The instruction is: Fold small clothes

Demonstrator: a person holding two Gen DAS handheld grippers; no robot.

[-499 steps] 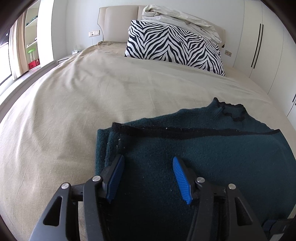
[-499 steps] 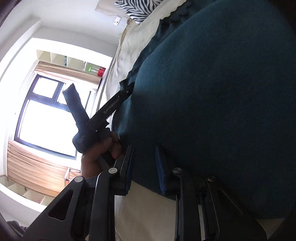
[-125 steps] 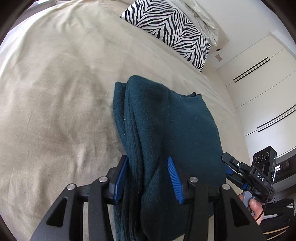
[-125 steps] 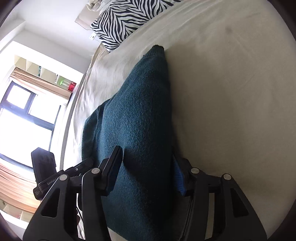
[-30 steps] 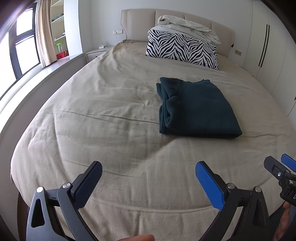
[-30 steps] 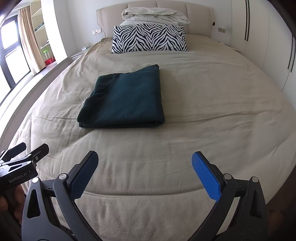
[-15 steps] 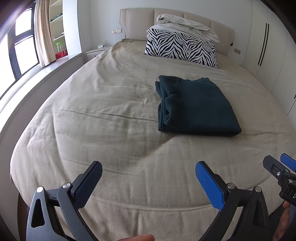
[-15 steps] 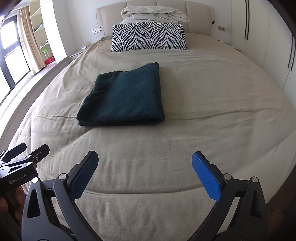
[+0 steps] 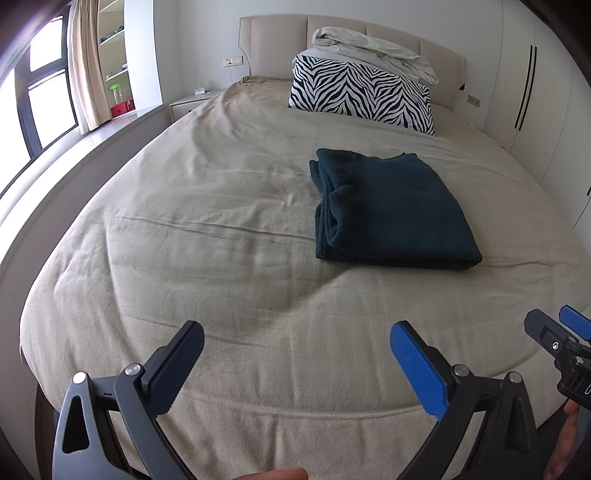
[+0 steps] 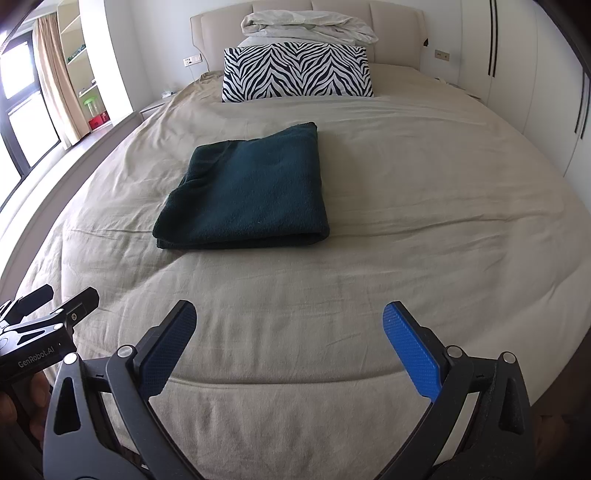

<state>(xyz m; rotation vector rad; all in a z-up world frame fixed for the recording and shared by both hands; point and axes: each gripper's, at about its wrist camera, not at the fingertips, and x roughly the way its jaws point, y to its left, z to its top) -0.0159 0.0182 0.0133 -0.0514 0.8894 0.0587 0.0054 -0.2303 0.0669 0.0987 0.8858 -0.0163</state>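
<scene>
A dark teal garment (image 9: pixel 391 214) (image 10: pixel 251 192) lies folded into a neat rectangle in the middle of the beige bed (image 9: pixel 221 236) (image 10: pixel 424 206). My left gripper (image 9: pixel 295 354) hangs over the foot of the bed, well short of the garment, wide open with nothing between its fingers. The right gripper (image 10: pixel 288 339) is likewise back at the foot edge, open and empty. Each gripper's tip shows at the edge of the other's view: the right gripper (image 9: pixel 554 339) and the left gripper (image 10: pixel 51 306).
A zebra-striped pillow (image 9: pixel 362 96) (image 10: pixel 295 70) and a rumpled pale duvet (image 10: pixel 306 22) lie at the headboard. White wardrobe doors (image 9: pixel 535 96) line the right wall. A window (image 9: pixel 40 103), curtain and shelves stand on the left.
Both grippers let go of the folded garment and drew back to the foot of the bed, opening wide. Over the last second the views shift only slightly.
</scene>
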